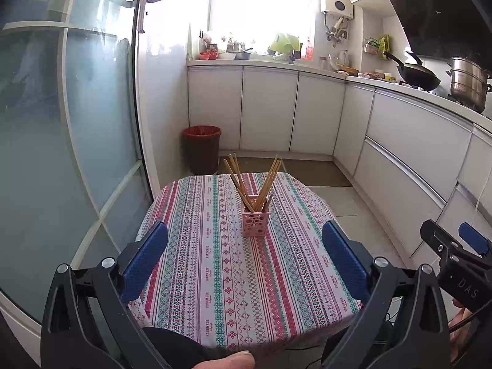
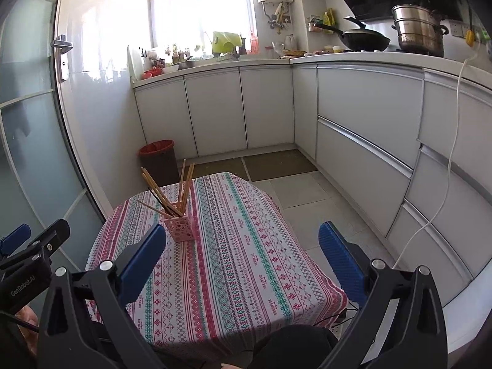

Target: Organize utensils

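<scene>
The fingers of the left gripper stand wide apart, holding nothing and touching nothing; they hang above the near edge of the surface. The fingers of the right gripper are spread just as wide and are likewise empty, raised over the near right part of the same cloth-covered surface.

Outward from the left fingers, at twelve o'clock and well apart from them, a pink holder stands upright on the surface, with a bundle of chopsticks fanned out of its top. From the right wrist the pink holder sits at about eleven o'clock, just past the left blue finger, its chopsticks leaning several ways.

No loose utensil shows on the cloth in either view. By that, the sorting looks finished or nearly so: every chopstick in sight already stands in the holder, and what remains, if anything, lies outside these views.
</scene>
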`<act>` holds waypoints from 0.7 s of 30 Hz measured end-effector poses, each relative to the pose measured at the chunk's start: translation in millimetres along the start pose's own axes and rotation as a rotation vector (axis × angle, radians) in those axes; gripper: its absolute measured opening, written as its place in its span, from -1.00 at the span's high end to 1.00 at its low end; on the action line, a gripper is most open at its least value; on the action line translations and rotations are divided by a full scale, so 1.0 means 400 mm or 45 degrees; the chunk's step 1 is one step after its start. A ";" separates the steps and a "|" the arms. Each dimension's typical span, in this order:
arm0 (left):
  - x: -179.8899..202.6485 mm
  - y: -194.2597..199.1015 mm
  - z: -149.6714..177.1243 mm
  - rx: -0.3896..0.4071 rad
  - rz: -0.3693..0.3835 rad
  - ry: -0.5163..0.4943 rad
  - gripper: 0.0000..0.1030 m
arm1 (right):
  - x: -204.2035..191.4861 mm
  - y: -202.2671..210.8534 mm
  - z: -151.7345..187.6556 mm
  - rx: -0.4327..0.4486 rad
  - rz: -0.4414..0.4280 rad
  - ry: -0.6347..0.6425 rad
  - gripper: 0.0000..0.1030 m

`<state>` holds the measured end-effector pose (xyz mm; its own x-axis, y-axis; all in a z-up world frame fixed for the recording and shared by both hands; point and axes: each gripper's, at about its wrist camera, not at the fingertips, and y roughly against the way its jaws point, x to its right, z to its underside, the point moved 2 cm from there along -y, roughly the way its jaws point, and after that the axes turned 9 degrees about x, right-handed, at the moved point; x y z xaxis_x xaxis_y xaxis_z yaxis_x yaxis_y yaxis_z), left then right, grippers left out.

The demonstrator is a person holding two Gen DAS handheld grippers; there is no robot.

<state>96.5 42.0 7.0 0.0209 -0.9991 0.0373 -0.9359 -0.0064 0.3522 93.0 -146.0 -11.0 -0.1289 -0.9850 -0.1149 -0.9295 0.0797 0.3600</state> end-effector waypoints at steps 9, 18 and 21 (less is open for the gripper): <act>-0.002 -0.005 0.005 -0.005 -0.006 -0.009 -0.87 | -0.002 -0.006 0.004 -0.012 0.000 -0.002 -0.88; -0.003 -0.008 0.007 -0.010 -0.011 -0.008 -0.87 | 0.002 -0.011 0.004 -0.026 -0.003 -0.009 -0.88; -0.003 -0.010 0.008 -0.011 -0.015 -0.007 -0.87 | 0.003 -0.012 0.003 -0.027 -0.003 -0.006 -0.88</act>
<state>99.3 43.0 2.5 0.0295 -0.9992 0.0279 -0.9325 -0.0175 0.3606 96.8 -147.2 -14.1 -0.1282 -0.9845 -0.1199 -0.9223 0.0739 0.3794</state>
